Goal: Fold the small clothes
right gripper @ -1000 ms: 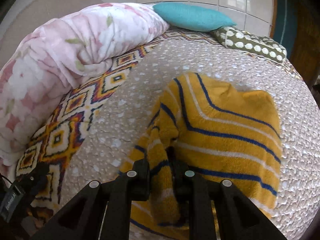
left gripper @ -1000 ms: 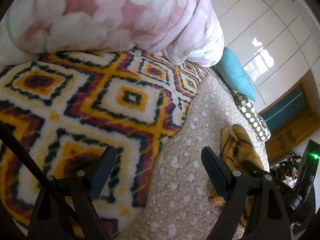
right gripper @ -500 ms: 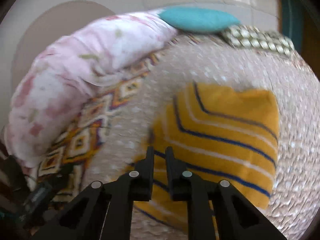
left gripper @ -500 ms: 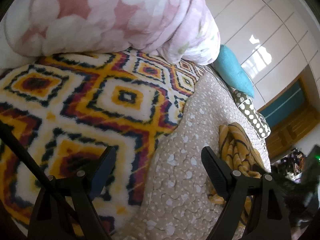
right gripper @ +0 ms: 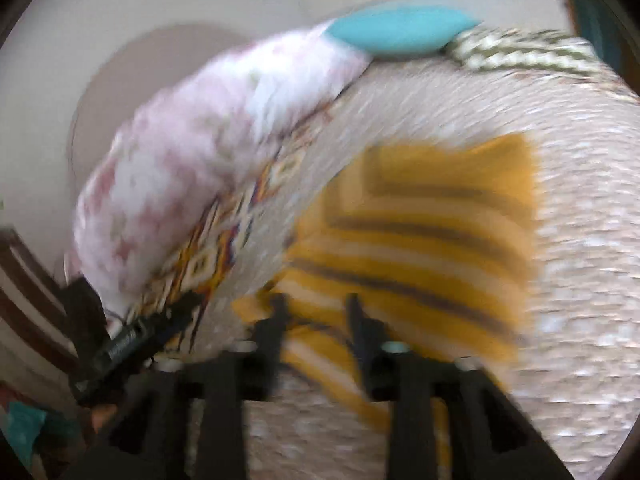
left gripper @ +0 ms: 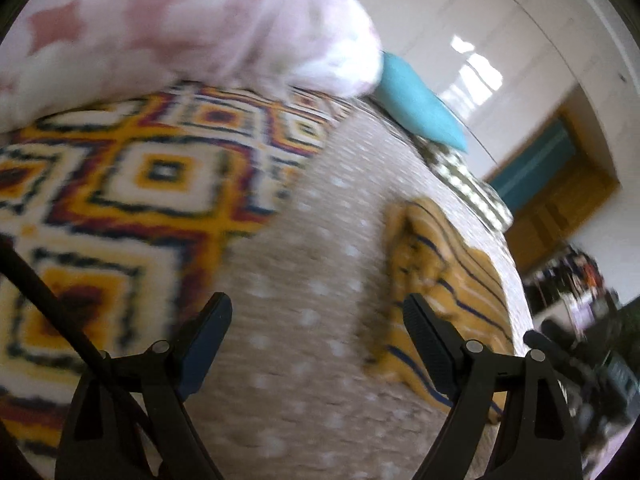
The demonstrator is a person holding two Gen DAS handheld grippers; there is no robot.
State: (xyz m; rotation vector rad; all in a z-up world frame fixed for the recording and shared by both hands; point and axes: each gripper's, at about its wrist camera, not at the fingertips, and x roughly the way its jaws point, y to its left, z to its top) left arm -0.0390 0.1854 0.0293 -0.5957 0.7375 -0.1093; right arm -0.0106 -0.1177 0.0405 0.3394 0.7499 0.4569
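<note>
A small yellow sweater with navy and white stripes [right gripper: 420, 232] lies folded on the beige dotted bedspread [right gripper: 580, 280]. It also shows in the left wrist view [left gripper: 436, 264], to the right of my left gripper. My left gripper [left gripper: 316, 340] is open and empty above the bedspread [left gripper: 304, 280]. My right gripper [right gripper: 316, 312] is open, with nothing between its fingers, just above the sweater's near edge. Both views are blurred by motion.
A patterned yellow, red and white blanket [left gripper: 120, 184] covers the bed's left side. A pink floral duvet [left gripper: 172, 28] is rolled up behind it. A teal pillow [left gripper: 420, 100] and a green dotted pillow [right gripper: 520, 52] lie at the far end.
My right gripper let go of the sweater fold, opened and pulled back and up. My left gripper swung toward the right, so the sweater shows more.
</note>
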